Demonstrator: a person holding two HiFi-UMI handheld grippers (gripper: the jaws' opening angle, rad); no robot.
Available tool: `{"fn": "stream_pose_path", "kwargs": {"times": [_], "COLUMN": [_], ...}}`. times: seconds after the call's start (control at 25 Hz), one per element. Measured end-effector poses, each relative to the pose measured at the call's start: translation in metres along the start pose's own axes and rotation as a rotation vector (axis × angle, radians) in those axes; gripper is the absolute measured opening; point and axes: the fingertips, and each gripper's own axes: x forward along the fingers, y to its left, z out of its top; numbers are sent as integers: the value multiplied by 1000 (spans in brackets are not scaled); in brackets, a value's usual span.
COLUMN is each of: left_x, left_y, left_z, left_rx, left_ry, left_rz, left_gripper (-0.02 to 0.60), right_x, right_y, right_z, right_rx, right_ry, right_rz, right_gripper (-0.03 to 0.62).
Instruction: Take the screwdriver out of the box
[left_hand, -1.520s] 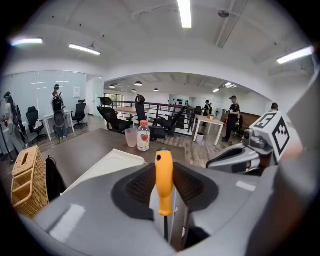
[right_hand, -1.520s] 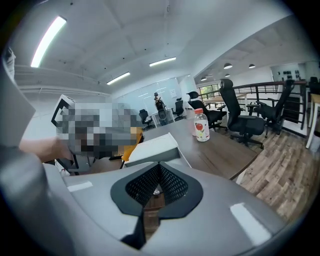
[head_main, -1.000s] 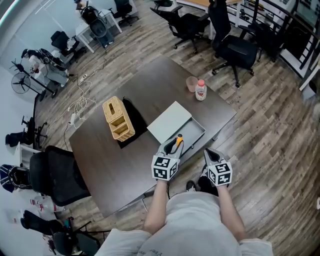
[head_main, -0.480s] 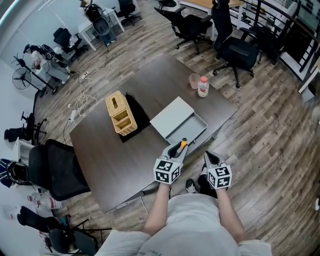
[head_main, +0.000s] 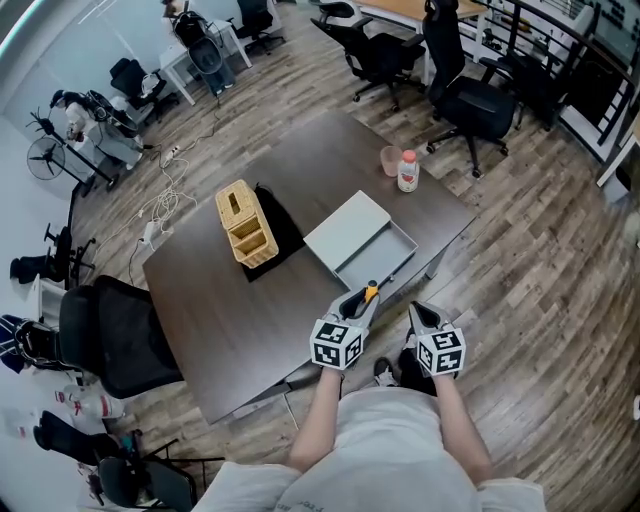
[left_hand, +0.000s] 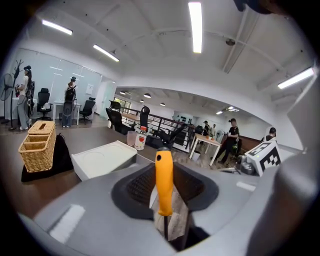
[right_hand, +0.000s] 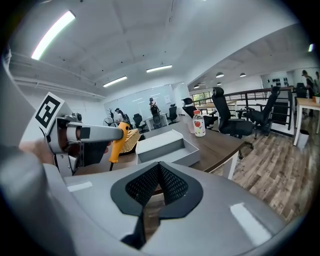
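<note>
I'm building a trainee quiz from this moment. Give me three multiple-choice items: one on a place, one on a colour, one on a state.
1. Where is the screwdriver?
A) inside the box
B) in the wicker basket
C) clamped in the left tongs

2. What colour is its handle?
A) blue
B) orange
C) green

3. How are the right tongs?
A) shut, nothing between them
B) shut on the bottle
C) wide open

Answers:
1 C: the left gripper view shows the tongs closed on it.
2 B: the handle is plainly orange.
3 A: the right gripper view shows their tips together and empty.
</note>
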Motion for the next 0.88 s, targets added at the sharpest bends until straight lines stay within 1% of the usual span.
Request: {"fn": "stream_pose_path", "kwargs": {"times": [0.2,0.4,0.72,0.88], "left_x": [-6,-8,-2,0], "left_y": [0,-5,-11,-12], "left_z": [-8,-12,-20,-23], "left_rx": [-9,-6,3,6], "left_ry": [10,16,34,42], "left_rz": [4,-9,-21,-21], "left_gripper": [167,167,167,167], "right_x": [0,-4,-9,-10], "right_y": [8,13,7,9], "right_z": [-5,-7,-12,-12], "right_rx": [-8,-14,0,-5], "right_ry": [8,9,4,-1], "right_rz": [14,17,10,25], "right_gripper": [2,2,2,2]}}
